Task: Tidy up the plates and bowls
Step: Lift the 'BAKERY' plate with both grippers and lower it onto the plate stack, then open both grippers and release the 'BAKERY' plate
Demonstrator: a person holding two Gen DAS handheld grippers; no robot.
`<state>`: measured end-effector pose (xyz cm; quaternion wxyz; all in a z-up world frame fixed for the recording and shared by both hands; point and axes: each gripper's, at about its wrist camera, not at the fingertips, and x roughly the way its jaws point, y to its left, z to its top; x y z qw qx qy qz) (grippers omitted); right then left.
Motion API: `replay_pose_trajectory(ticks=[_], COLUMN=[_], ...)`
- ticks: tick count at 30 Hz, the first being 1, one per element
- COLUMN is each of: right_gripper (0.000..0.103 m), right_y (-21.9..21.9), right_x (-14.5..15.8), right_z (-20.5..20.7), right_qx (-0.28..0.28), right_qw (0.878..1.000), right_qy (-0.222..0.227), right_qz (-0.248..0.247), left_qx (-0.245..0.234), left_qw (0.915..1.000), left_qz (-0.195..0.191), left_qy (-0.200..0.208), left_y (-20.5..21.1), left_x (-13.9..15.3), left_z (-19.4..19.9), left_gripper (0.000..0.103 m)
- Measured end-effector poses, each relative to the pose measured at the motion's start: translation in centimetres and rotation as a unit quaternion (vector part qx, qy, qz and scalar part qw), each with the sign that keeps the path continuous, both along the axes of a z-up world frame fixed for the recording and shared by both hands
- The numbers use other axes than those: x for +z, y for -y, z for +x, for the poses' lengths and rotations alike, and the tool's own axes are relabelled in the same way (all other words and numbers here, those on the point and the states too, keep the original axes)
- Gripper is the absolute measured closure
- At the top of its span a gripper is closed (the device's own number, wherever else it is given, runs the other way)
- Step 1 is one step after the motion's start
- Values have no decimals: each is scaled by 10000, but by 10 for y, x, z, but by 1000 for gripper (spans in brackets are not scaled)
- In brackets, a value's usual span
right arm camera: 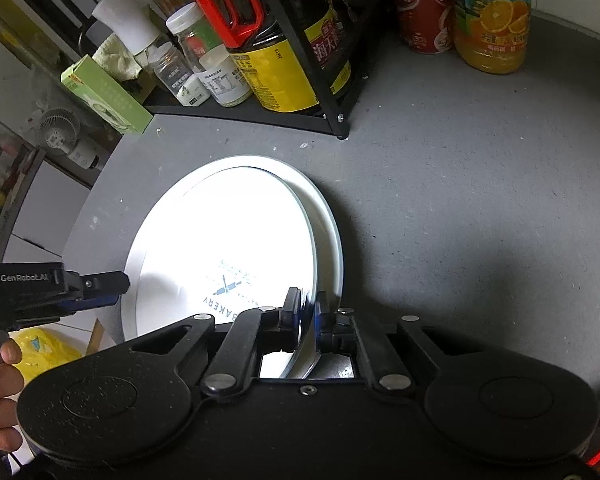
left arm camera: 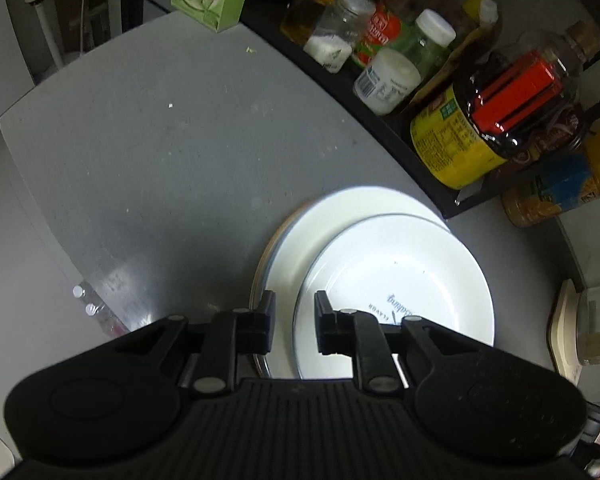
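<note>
A white plate with blue bakery print [right arm camera: 220, 248] lies on top of a larger white plate [right arm camera: 328, 232] on the grey table. My right gripper [right arm camera: 309, 312] is shut on the printed plate's near right rim. In the left wrist view the printed plate [left arm camera: 400, 280] sits on the stack of plates [left arm camera: 288, 248]. My left gripper [left arm camera: 294, 312] is open, its fingers over the stack's near left edge with nothing between them. It also shows at the left of the right wrist view [right arm camera: 104, 284].
A black rack [right arm camera: 260, 116] with sauce bottles and jars stands just behind the plates. A green box [right arm camera: 108, 96] stands at its left end. An orange juice bottle [right arm camera: 492, 12] and a red can [right arm camera: 420, 8] stand at the back right. The table edge [left arm camera: 24, 168] runs along the left.
</note>
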<state>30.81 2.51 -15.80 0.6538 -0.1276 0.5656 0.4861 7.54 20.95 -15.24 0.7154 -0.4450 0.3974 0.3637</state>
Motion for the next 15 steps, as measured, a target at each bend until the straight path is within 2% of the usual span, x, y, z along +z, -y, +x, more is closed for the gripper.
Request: replay_pose_trajectory(ticks=[2,4,7,15], right_gripper=[96,95,95,96], right_y=[-2,-3,-5,-7], right_x=[-1,-3,-5,-11], right_z=[-1,-1,-1,4], right_qx=[23,39,34,-84], right_qw=[10000,10000,10000,9993], right_qy=[1,-14,-58,-340], right_qz=[-16,-25,-37,-103], left_qx=[-21,1,70,82], left_qw=[10000,9998,9995,9997], left_qz=[-48,154,38,-48], left_qy=[-30,-157,-311,-214], left_y=[-1,1,-2,-1], left_x=[-6,-8,-22,-33], left_z=[1,2,3,3], left_gripper=[75,72,72,72])
